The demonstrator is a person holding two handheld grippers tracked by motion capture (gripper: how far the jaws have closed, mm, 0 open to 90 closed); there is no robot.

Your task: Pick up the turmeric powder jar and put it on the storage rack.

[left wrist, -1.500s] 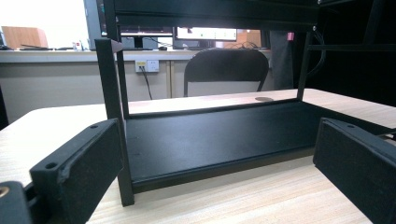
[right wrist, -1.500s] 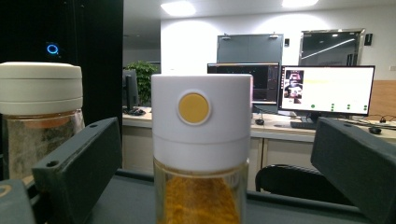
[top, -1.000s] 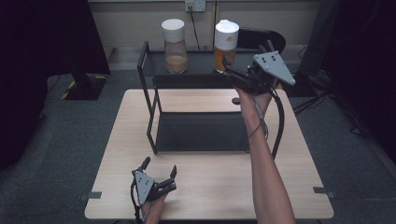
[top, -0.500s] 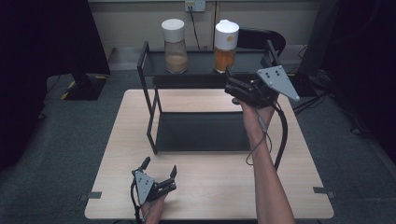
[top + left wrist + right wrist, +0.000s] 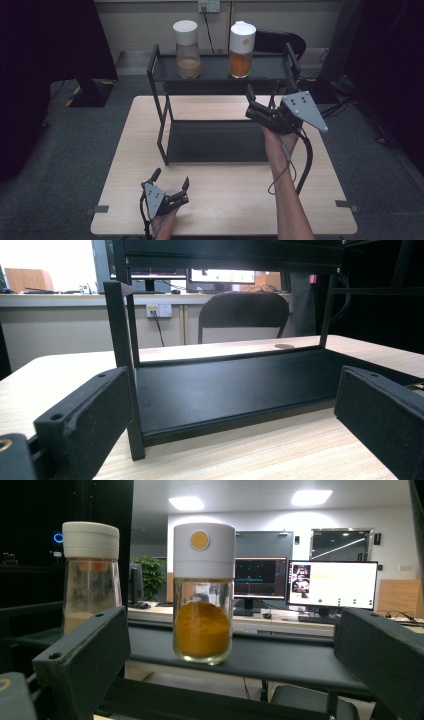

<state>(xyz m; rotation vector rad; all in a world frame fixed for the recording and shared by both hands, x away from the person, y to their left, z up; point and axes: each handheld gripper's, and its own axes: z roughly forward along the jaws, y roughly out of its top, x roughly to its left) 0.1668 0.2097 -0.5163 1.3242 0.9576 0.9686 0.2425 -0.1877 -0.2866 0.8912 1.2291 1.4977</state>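
Observation:
Two glass jars with white lids stand on the top shelf of a black two-tier rack (image 5: 165,105): one with orange powder (image 5: 242,50) (image 5: 203,592) at the right, one with pale brown powder (image 5: 187,50) (image 5: 90,580) at the left. My right gripper (image 5: 261,97) (image 5: 227,670) is held open in the air in front of the top shelf, a short way back from the orange jar, with nothing between its jaws. Low on the table's near edge, my left gripper (image 5: 171,181) (image 5: 230,430) is open and empty, facing the rack's lower shelf (image 5: 225,385).
The rack stands on a light wooden table (image 5: 225,200). A black chair (image 5: 272,40) (image 5: 242,315) is behind the table by the wall with a socket (image 5: 209,6). Cables trail from the right gripper over the table's right side. Monitors (image 5: 330,585) glow far off.
My right gripper has drawn back from the top shelf toward me and dropped lower, still open. The left gripper has stayed where it was.

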